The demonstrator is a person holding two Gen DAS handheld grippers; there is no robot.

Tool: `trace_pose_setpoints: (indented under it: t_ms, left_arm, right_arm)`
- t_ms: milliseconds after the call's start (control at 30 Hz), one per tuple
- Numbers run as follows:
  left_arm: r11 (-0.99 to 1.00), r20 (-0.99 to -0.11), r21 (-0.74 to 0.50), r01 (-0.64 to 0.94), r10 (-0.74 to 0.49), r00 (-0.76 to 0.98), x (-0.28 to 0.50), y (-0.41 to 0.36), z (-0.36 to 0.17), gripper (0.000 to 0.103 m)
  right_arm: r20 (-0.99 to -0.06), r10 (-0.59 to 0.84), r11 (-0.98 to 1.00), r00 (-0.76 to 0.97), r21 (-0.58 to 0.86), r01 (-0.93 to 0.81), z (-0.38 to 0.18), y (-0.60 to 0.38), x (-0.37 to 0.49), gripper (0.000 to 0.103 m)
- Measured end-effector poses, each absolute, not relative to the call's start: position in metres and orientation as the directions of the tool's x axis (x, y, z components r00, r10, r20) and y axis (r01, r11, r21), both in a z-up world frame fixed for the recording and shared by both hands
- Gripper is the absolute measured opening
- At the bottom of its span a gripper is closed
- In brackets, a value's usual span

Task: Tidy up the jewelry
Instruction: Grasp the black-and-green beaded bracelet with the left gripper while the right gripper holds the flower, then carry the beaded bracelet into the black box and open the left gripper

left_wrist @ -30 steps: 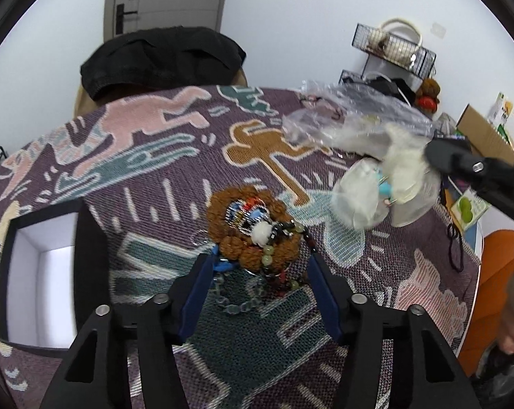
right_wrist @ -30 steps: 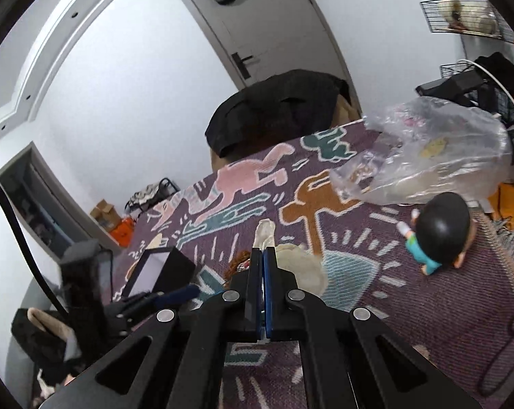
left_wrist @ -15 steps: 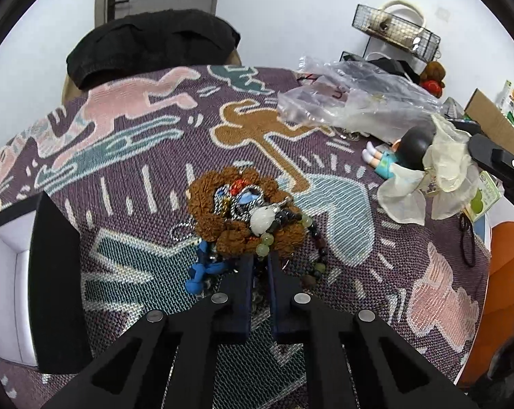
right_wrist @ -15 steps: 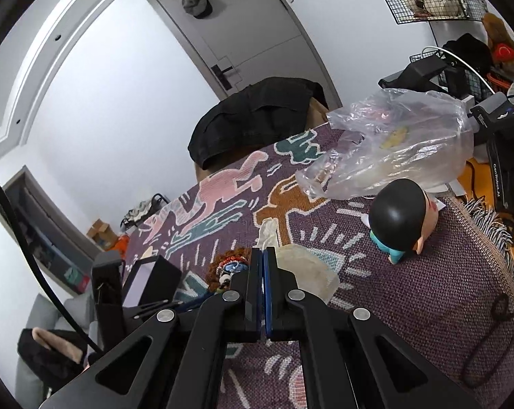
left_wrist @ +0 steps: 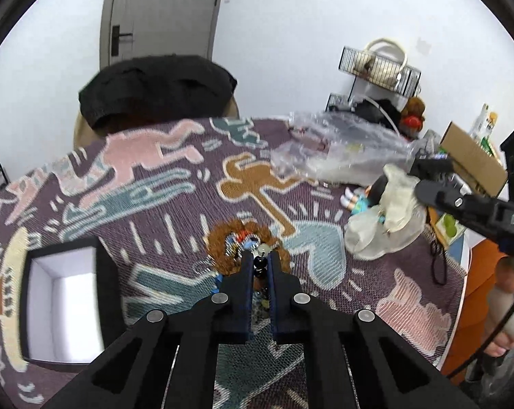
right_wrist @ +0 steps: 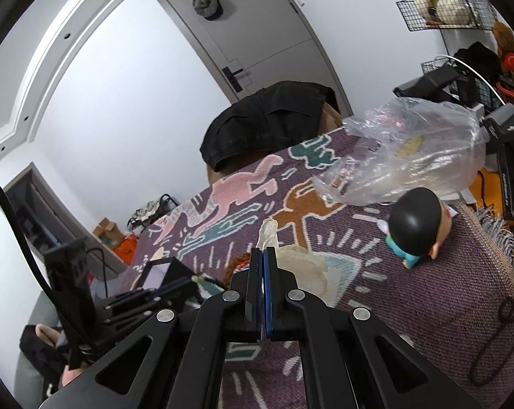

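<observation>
A heap of jewelry (left_wrist: pixel 223 243), ringed by a rough brown bead bracelet, lies mid-table on the patterned cloth. My left gripper (left_wrist: pixel 259 255) is shut on a strand of dark beads (left_wrist: pixel 259 266) at the heap's near edge; the strand hangs below the fingers, and where it ends is hidden. A black box with a white inside (left_wrist: pixel 62 300) stands open at the left. My right gripper (right_wrist: pixel 264 252) is shut on the neck of a cream gauze pouch (right_wrist: pixel 301 266). In the left wrist view that pouch (left_wrist: pixel 393 204) hangs from the right gripper (left_wrist: pixel 424 191) at the right.
A crumpled clear plastic bag (left_wrist: pixel 342 150) lies at the far right of the table, and a black-haired doll figure (right_wrist: pixel 413 228) lies beside it. A dark jacket drapes a chair (left_wrist: pixel 154 88) beyond the table. A black cord (right_wrist: pixel 495 341) lies near the right edge.
The left jaws, wide apart around the heap a second ago, closed on the bead strand and then rose with it. The right gripper kept its hold on the pouch, which swung a little.
</observation>
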State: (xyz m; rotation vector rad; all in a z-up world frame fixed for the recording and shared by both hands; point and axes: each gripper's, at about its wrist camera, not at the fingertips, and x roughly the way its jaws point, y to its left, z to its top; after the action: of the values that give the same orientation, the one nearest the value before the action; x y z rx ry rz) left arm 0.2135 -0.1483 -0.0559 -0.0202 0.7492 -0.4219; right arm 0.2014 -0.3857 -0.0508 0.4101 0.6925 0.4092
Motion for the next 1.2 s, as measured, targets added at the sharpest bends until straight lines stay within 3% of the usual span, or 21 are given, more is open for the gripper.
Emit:
trace_pose_setpoints:
  t_ms: [600,1067,1200]
  left_arm:
    - [0.964,-0.566,-0.147,0.223,-0.267,0.780,0.193,-0.048,-0.010,0.008]
    - [0.965,-0.617,-0.217,0.150,-0.254,0.745,0.203,0.006,-0.042,0.008]
    - [0.962,-0.662,-0.245,0.116,-0.254,0.705,0.209,0.016,-0.051,0.013]
  right_arm:
    - [-0.493,0.567,0.811,0.659,0.473,-0.344,-0.031,-0.312,0.201,0.002]
    - [-0.529,0.599,0.798,0.601,0.452,-0.398,-0.038,-0.248,0.209,0.002]
    - [-0.537,0.608,0.792,0.584,0.453,-0.408,-0.041,-0.232,0.211,0.002]
